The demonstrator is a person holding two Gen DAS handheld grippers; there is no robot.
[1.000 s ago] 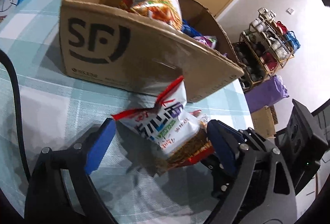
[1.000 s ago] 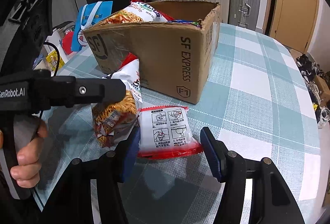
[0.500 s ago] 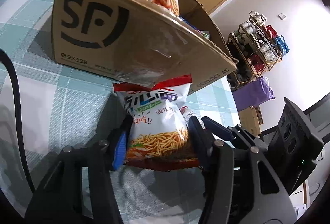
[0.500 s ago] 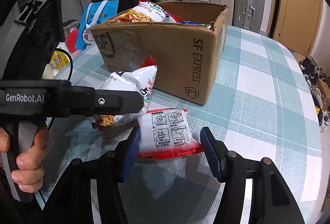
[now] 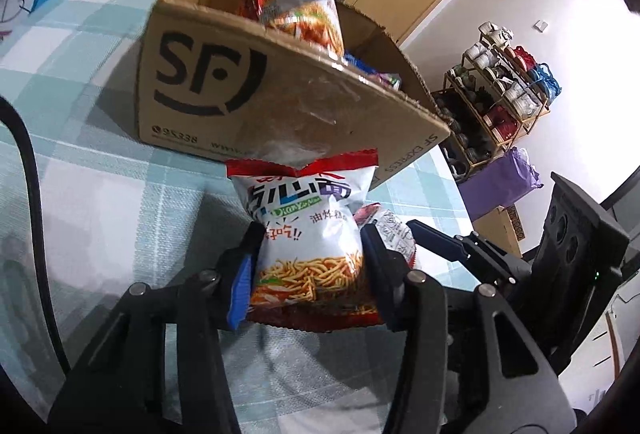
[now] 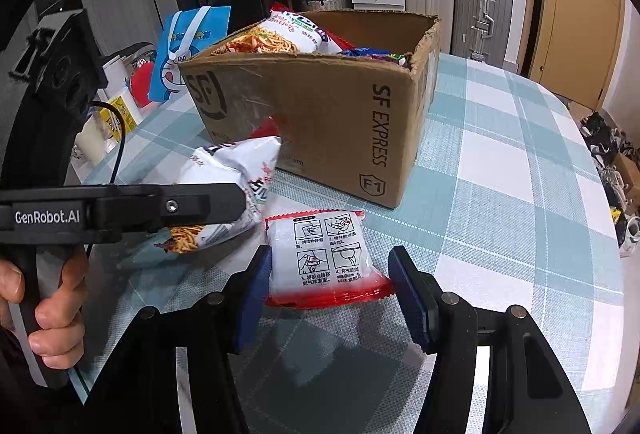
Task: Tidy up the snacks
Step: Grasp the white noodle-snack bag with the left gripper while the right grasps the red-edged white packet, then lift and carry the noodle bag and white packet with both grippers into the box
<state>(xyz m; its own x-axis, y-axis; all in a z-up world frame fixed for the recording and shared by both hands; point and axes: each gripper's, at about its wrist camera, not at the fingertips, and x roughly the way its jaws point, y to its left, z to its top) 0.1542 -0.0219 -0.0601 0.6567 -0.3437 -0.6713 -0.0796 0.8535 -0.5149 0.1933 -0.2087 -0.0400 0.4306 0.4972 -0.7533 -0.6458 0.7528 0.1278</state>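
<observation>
Left gripper (image 5: pixel 310 266) has just been closing and now pinches the noodle packet (image 5: pixel 308 246), frame centre, below the cardboard box (image 5: pixel 280 94). Right gripper (image 6: pixel 326 294) straddles the white pouch (image 6: pixel 320 258), jaws apart, lower centre.

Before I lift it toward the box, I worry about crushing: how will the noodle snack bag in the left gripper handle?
The noodle snack bag looks puffy, probably light. It bulges above the left gripper, whose jaws have just closed on it, so it may flop. The noodles inside likely crumble under a hard squeeze.
</observation>
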